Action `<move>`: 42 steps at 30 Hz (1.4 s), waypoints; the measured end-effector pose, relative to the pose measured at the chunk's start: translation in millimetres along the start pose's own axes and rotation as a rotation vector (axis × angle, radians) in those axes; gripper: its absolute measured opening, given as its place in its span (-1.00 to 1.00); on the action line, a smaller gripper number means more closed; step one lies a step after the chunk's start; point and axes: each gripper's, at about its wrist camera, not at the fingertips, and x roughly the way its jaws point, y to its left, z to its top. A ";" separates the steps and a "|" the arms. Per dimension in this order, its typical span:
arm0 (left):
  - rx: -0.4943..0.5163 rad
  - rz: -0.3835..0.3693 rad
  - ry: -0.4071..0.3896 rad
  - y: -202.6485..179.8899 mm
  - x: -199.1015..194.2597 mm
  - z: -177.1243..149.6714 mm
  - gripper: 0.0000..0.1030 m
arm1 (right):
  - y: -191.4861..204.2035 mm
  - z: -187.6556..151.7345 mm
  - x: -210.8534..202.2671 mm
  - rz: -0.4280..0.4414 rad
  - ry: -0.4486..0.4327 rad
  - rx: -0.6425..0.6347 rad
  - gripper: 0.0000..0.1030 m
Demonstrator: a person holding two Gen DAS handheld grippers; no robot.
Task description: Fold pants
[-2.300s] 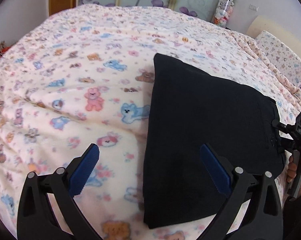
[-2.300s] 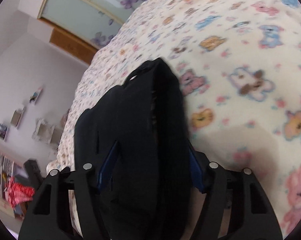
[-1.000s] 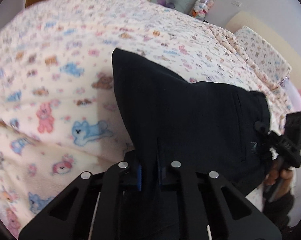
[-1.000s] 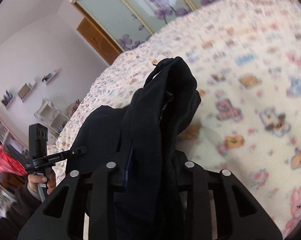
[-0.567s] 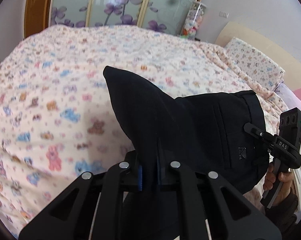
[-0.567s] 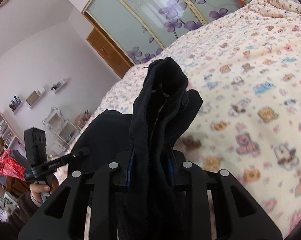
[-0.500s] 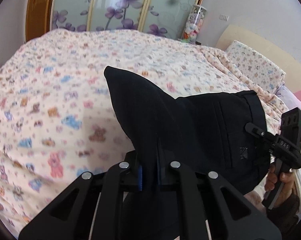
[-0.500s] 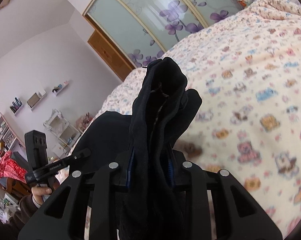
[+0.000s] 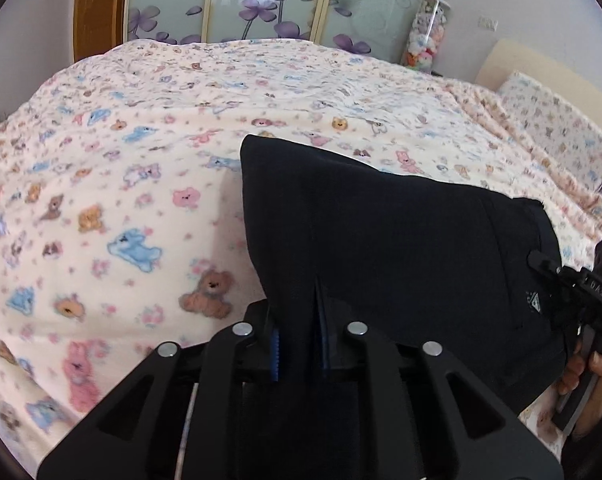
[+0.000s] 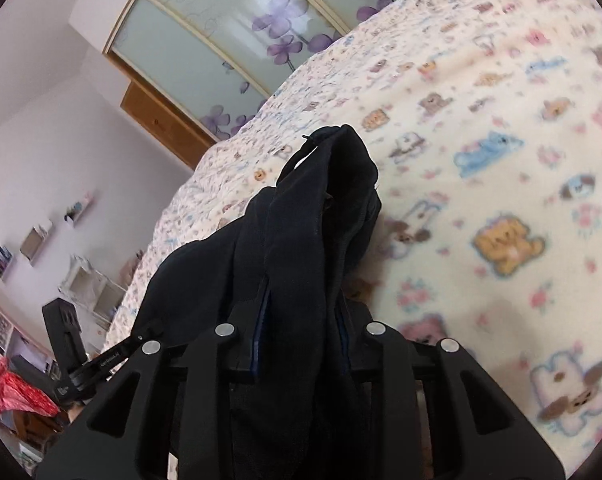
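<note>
The dark navy pants [image 9: 401, 240] hang folded between my two grippers above the teddy-print blanket [image 9: 121, 200]. In the left wrist view my left gripper [image 9: 299, 352] has a fold of the cloth between its blue pads [image 9: 275, 354]; the jaws are opening, and the pads still touch the cloth. The right gripper's body [image 9: 581, 292] and a hand hold the waistband end at the right edge. In the right wrist view my right gripper [image 10: 301, 340] is shut on a thick bunch of the pants [image 10: 313, 220], which stands up above the blanket [image 10: 501, 160].
Sliding wardrobe doors [image 9: 261, 0] with purple flowers stand behind the bed. A pillow [image 9: 561, 128] and headboard are at the right, with a jar of plush toys [image 9: 425, 36] beside them. Wall shelves [image 10: 33, 240] and red cloth [image 10: 13, 396] lie off the bed's left side.
Both grippers have carried the pants forward and lower over the bed, both views now tilting down at the blanket. The gap between the left pads looks slightly wider.
</note>
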 end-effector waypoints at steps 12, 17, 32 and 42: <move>-0.016 0.261 -0.076 24.4 -31.4 -3.9 0.64 | 13.6 2.2 -48.4 -0.178 -0.187 -0.008 -0.06; 0.046 0.302 -0.259 10.0 -82.5 -0.8 0.83 | 47.0 2.1 -69.7 -0.094 -0.240 -0.096 0.05; 0.152 0.266 -0.018 -50.0 -3.0 -23.9 0.96 | 57.3 -42.7 -22.1 -0.125 -0.071 -0.163 0.32; -0.088 0.069 0.045 -1.0 27.6 -34.5 0.97 | 41.6 -48.3 -17.9 -0.068 -0.093 -0.131 0.32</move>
